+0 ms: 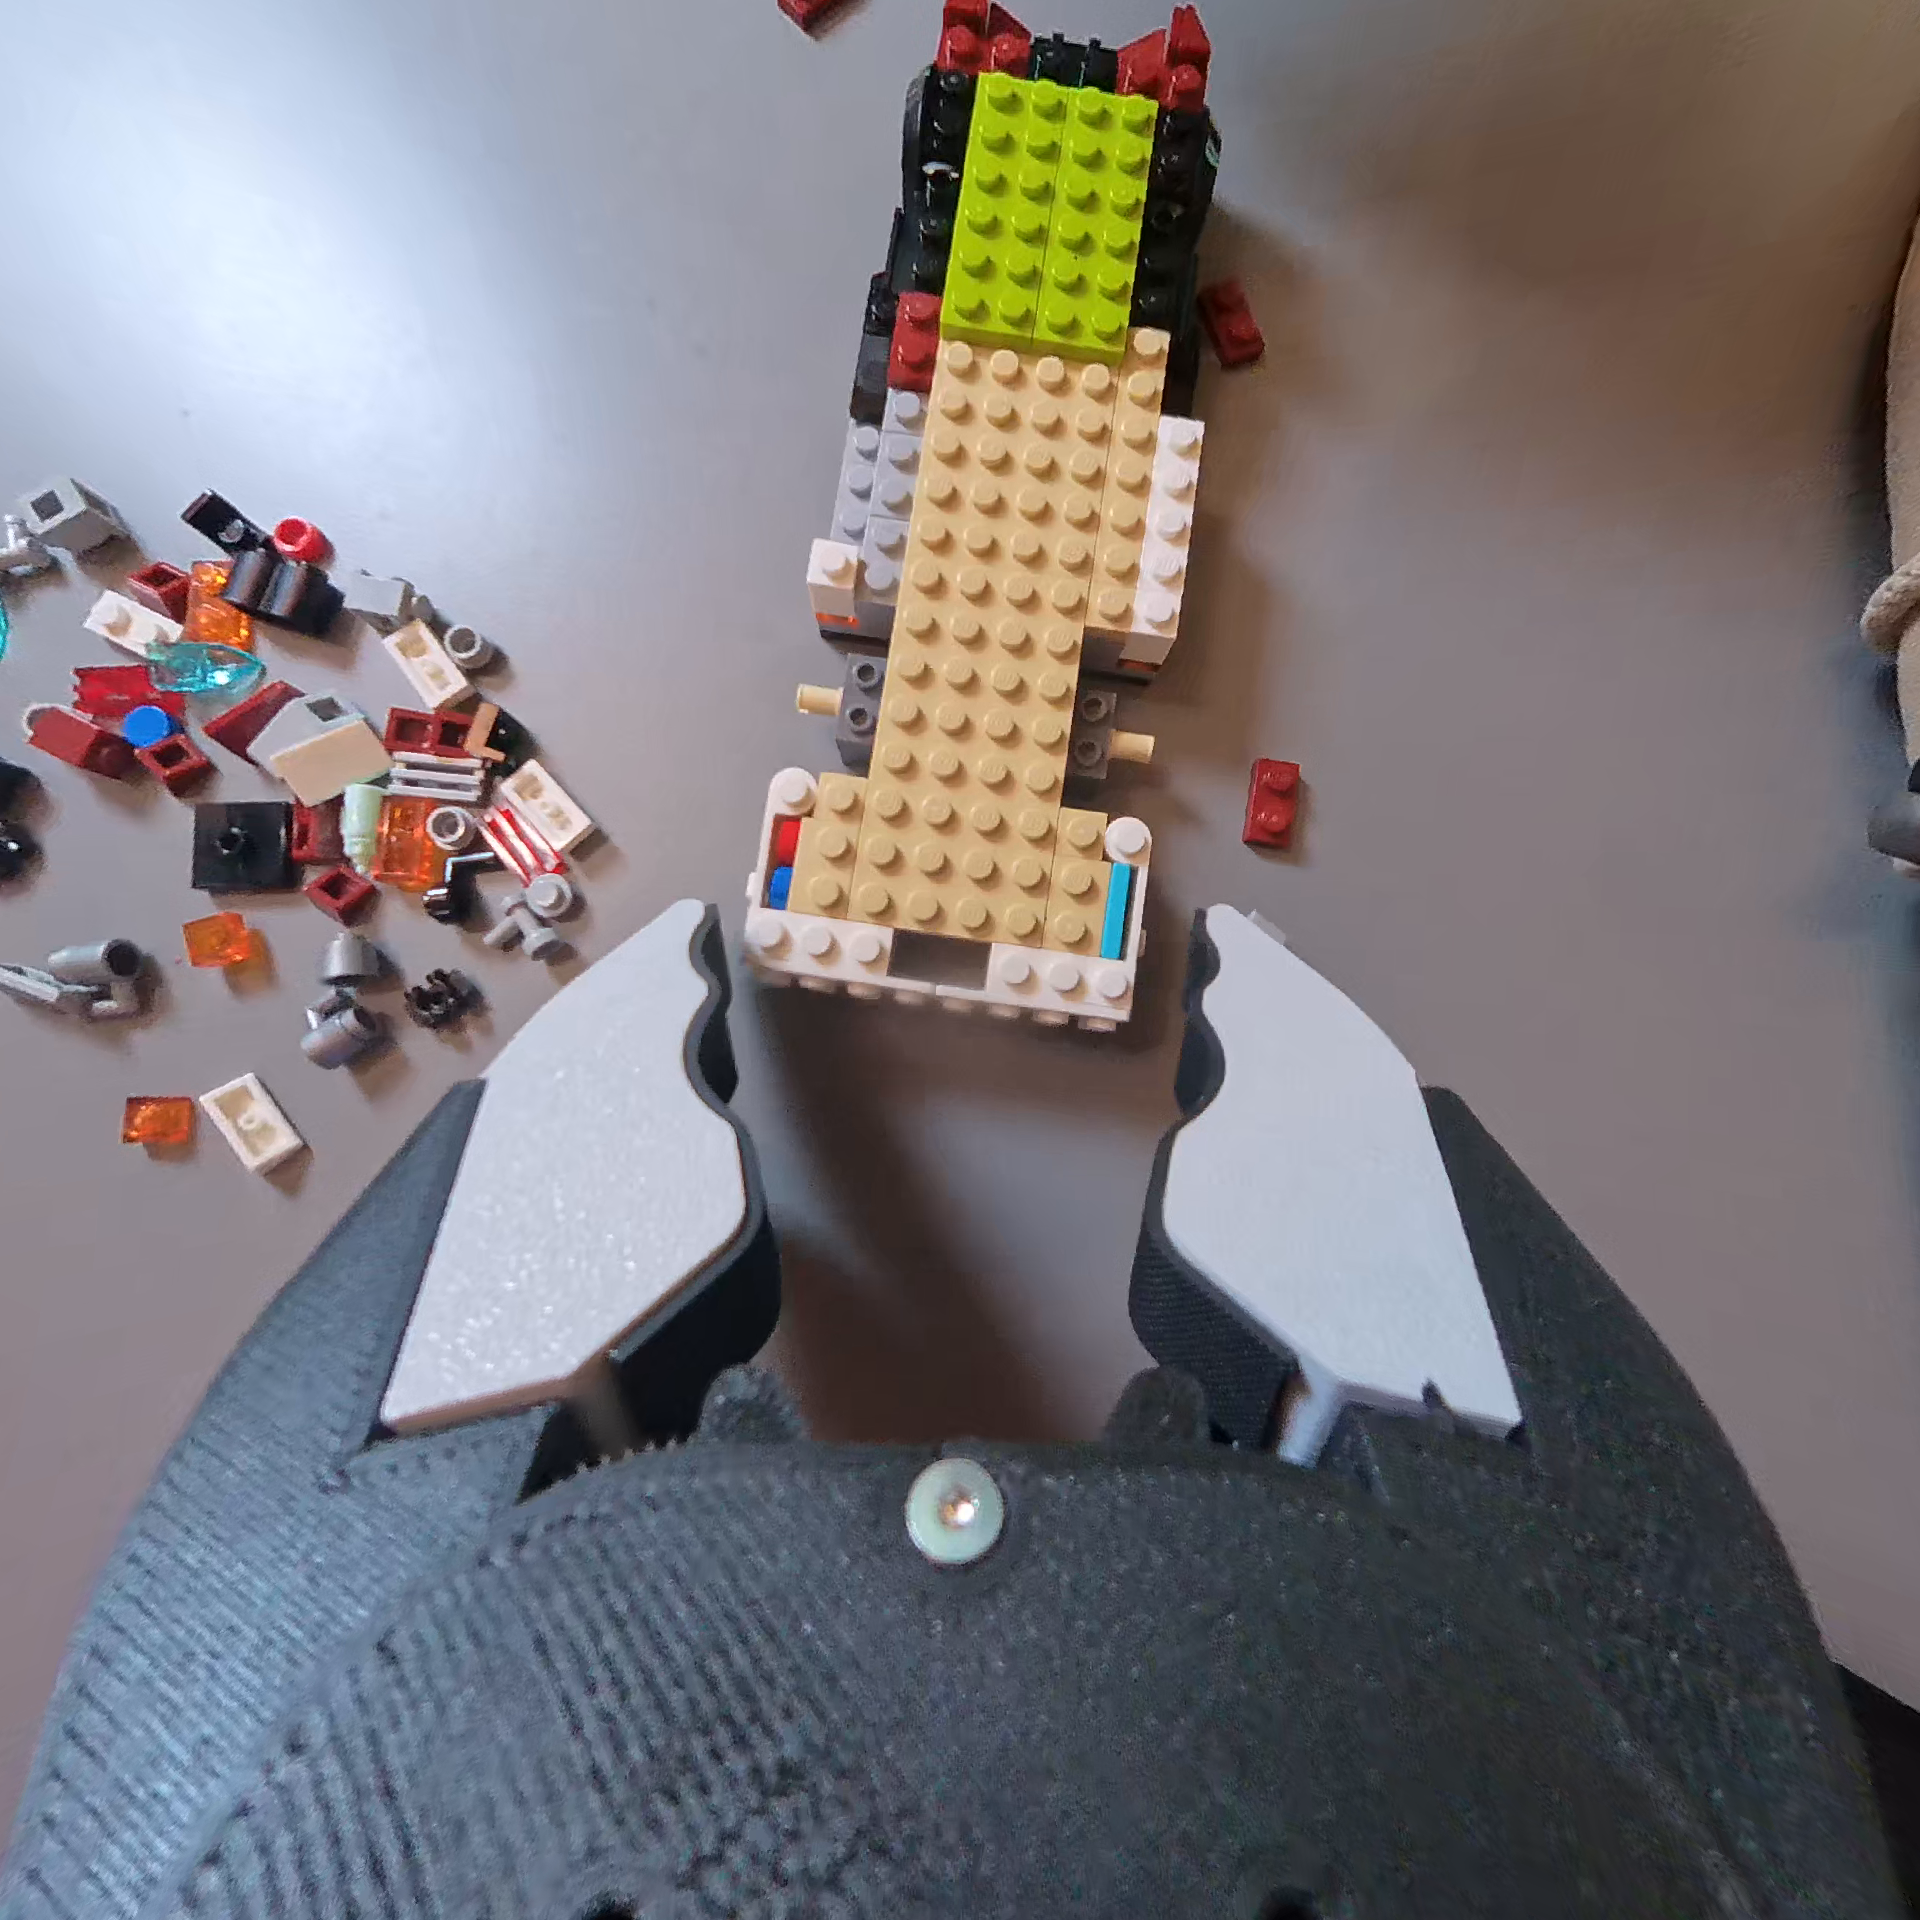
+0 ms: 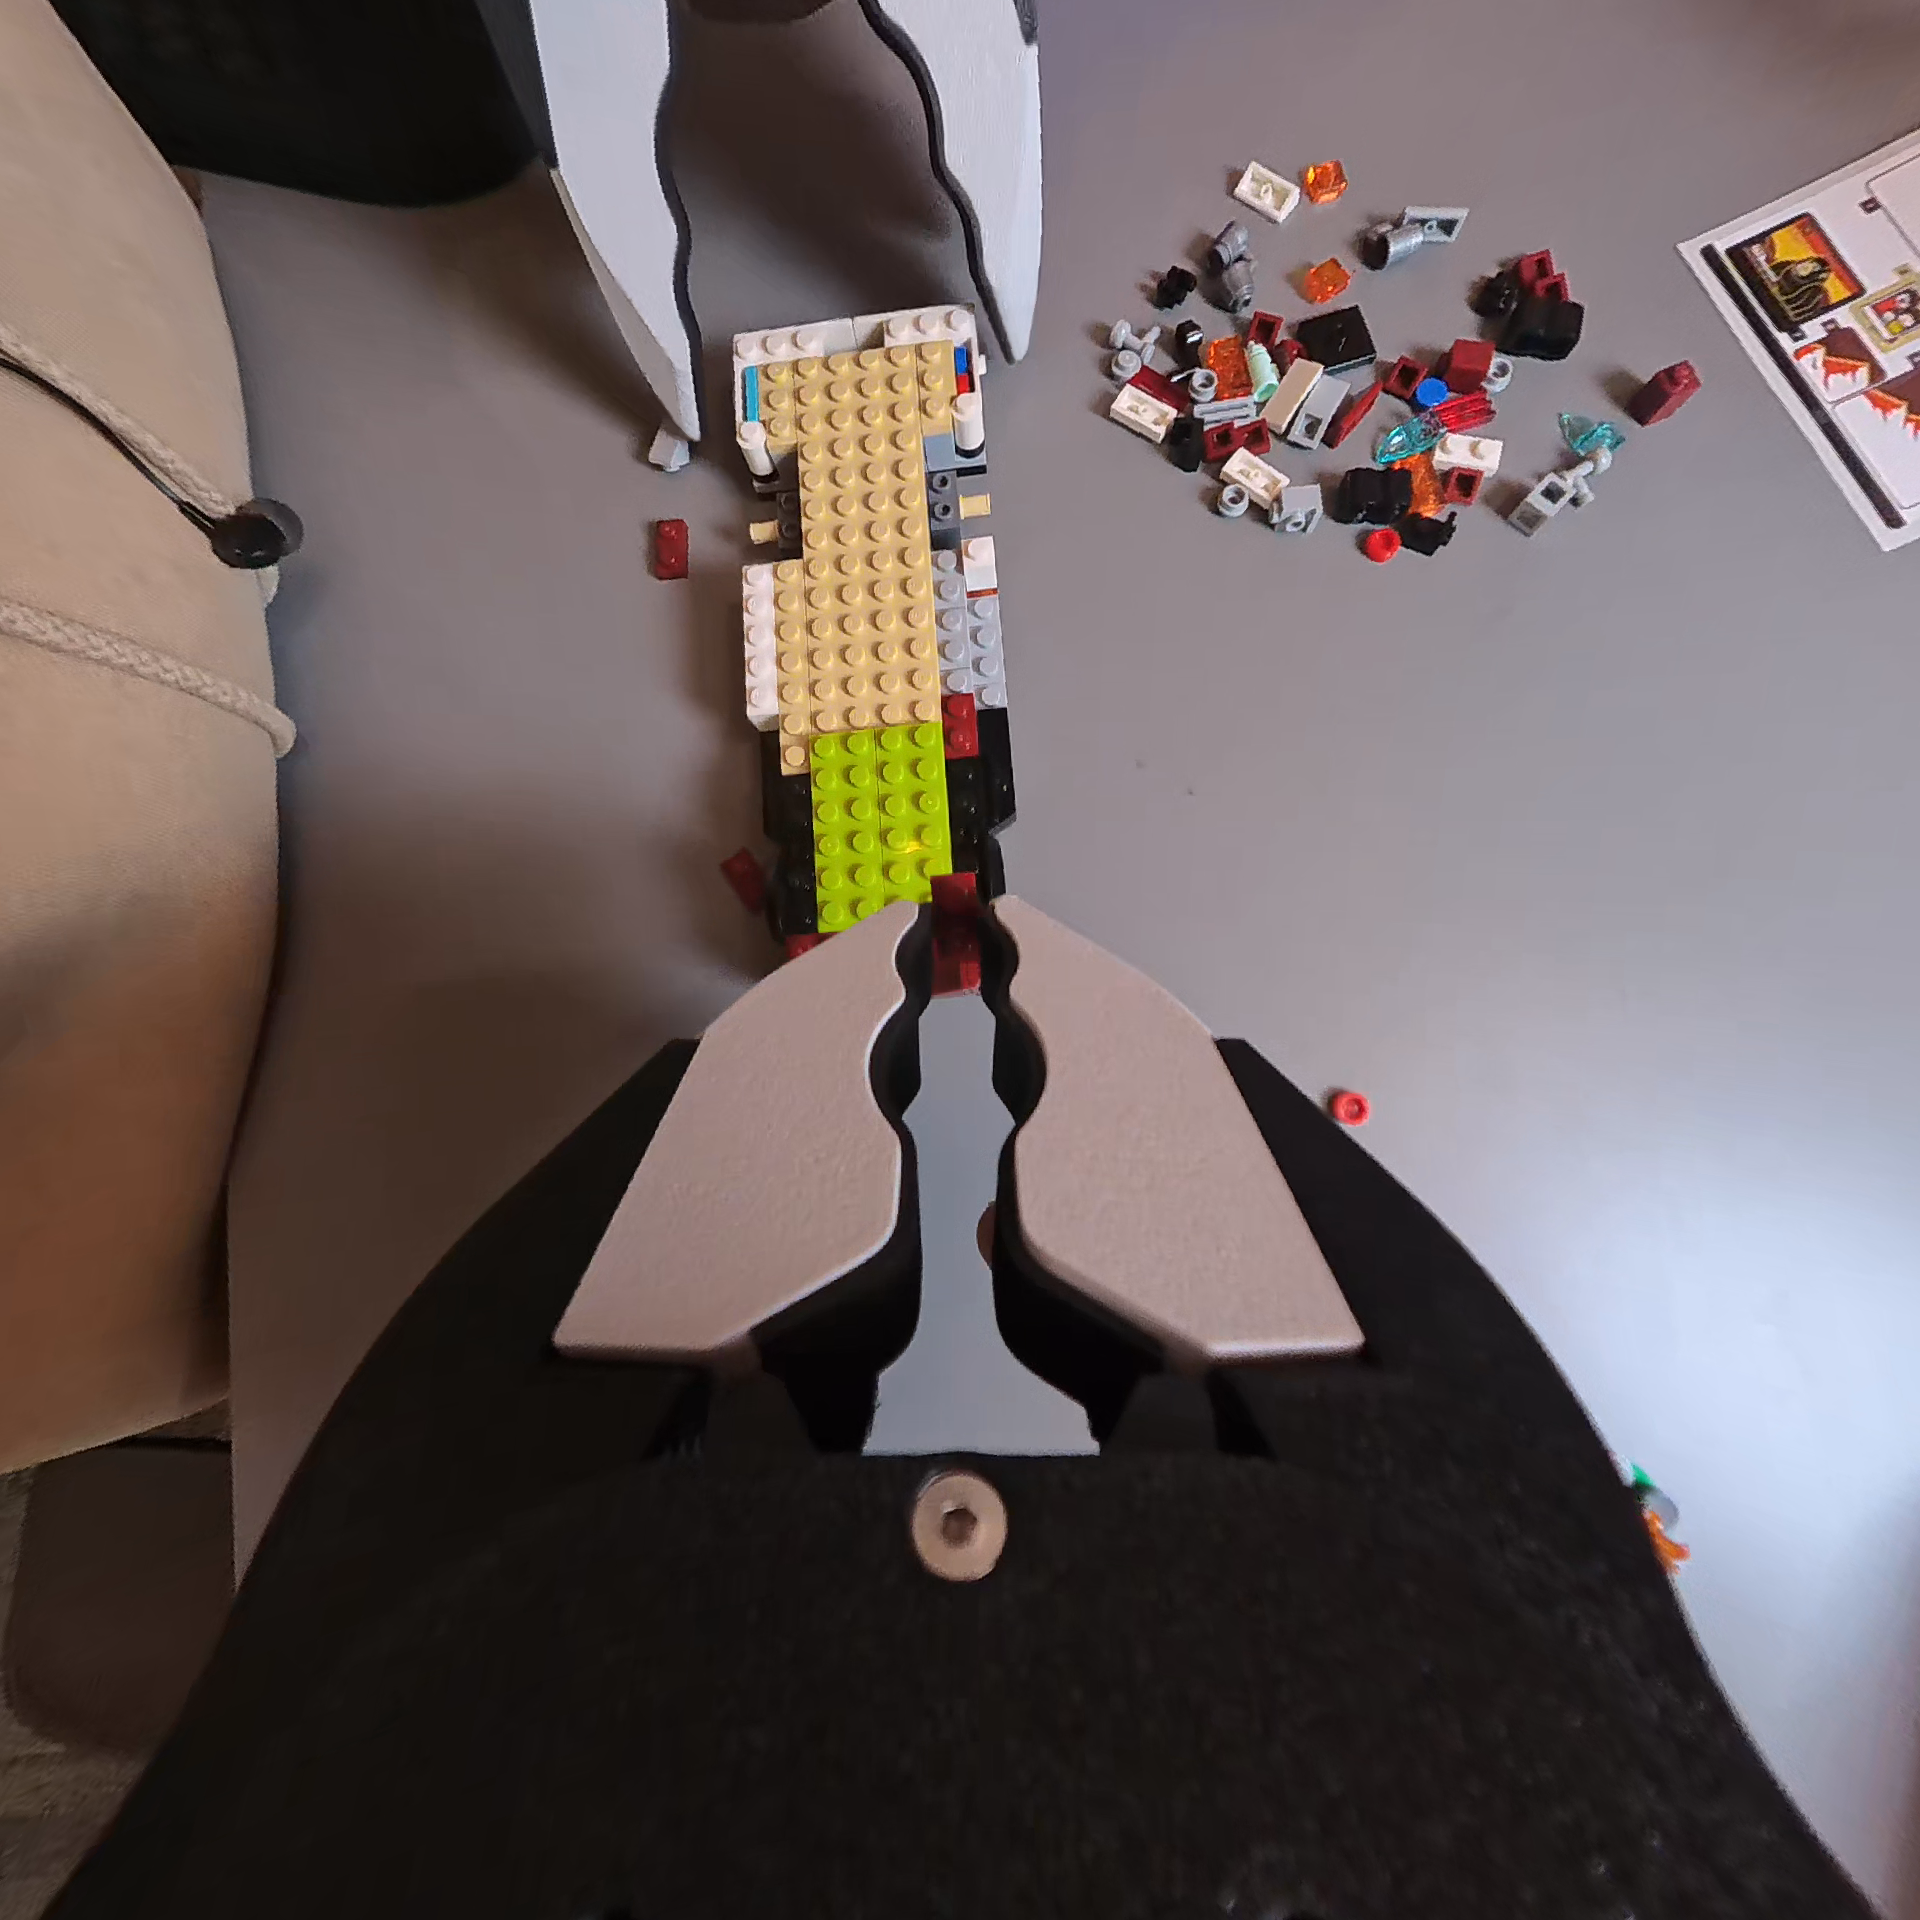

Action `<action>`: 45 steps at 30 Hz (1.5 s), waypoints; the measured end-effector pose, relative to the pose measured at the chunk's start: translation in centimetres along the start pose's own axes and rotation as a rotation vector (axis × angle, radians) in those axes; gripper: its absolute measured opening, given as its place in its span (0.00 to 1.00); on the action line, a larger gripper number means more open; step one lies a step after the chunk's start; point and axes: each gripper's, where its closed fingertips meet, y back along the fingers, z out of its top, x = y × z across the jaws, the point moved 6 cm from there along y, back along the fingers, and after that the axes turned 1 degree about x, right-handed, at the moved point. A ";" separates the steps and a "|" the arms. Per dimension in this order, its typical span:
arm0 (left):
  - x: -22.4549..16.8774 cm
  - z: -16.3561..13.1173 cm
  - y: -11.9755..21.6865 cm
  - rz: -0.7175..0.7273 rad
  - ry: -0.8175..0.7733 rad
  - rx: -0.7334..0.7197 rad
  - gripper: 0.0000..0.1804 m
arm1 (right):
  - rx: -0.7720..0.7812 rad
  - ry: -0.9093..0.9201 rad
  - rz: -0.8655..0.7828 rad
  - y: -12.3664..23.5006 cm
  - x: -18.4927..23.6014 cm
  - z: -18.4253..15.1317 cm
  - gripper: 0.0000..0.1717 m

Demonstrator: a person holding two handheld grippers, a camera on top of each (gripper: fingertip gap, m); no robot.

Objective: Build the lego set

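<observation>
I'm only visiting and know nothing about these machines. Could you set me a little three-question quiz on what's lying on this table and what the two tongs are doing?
1. True or false: the left tongs stand wide open at the white end of the brick model, gripping nothing.
2. Which colour is the piece between the fingertips of the right tongs? A) lime green B) dark red C) blue
3. Fill in: the pile of loose bricks lies between the model and a printed ____ at the table edge.

Key
1. True.
2. B: a dark red piece at the model's black end.
3. Sheet: the printed sheet.
</observation>
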 end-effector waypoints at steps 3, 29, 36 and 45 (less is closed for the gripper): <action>0.0 0.0 -0.3 0.013 -0.018 -0.002 0.42 | 0.002 0.003 0.007 -0.4 0.0 0.4 0.05; -0.2 0.2 -0.6 0.021 -0.014 -0.036 0.42 | 0.106 -0.001 0.015 -3.0 -0.6 1.1 0.05; -0.2 0.2 -0.6 0.021 -0.022 -0.040 0.42 | 0.190 -0.030 -0.035 -2.0 -1.4 -1.1 0.05; -0.4 0.5 -0.9 0.030 -0.020 -0.048 0.42 | 0.073 -0.051 -0.026 -2.0 -0.9 0.2 0.05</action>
